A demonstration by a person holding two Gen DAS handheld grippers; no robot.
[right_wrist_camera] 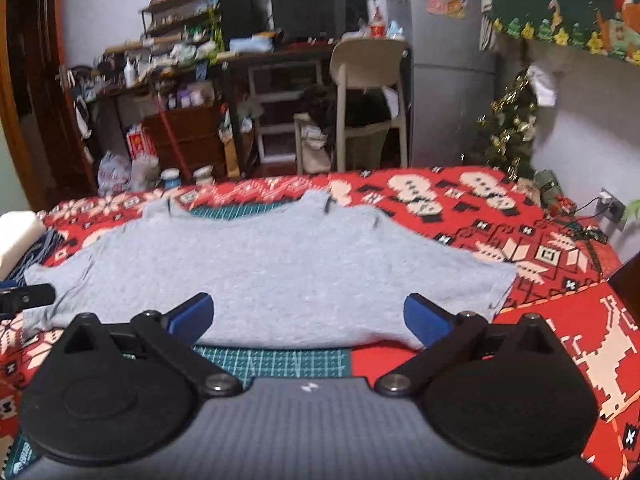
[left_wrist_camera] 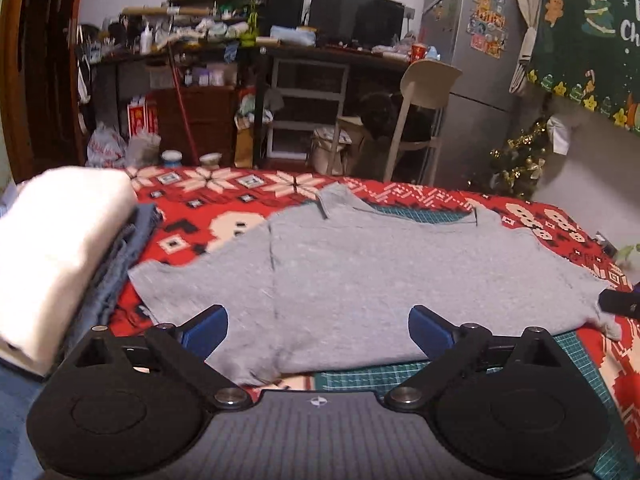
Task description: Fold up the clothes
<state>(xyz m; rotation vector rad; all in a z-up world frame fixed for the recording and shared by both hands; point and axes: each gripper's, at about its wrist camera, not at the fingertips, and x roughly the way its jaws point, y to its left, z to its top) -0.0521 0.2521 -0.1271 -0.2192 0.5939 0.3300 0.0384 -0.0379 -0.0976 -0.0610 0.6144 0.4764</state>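
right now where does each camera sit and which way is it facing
Left wrist: on the left gripper, facing forward over the grey shirt; its blue fingers stand open, folded stack at left.
Right wrist: on the right gripper, same direction; fingers open.
Shared: shirt, red blanket, chair, fridge.

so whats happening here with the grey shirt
A person is folding clothes with a handheld gripper in each hand. A grey T-shirt lies spread flat on a red patterned blanket. The left gripper and right gripper are both open at its near edge, holding nothing. A pile of folded clothes sits to the left.
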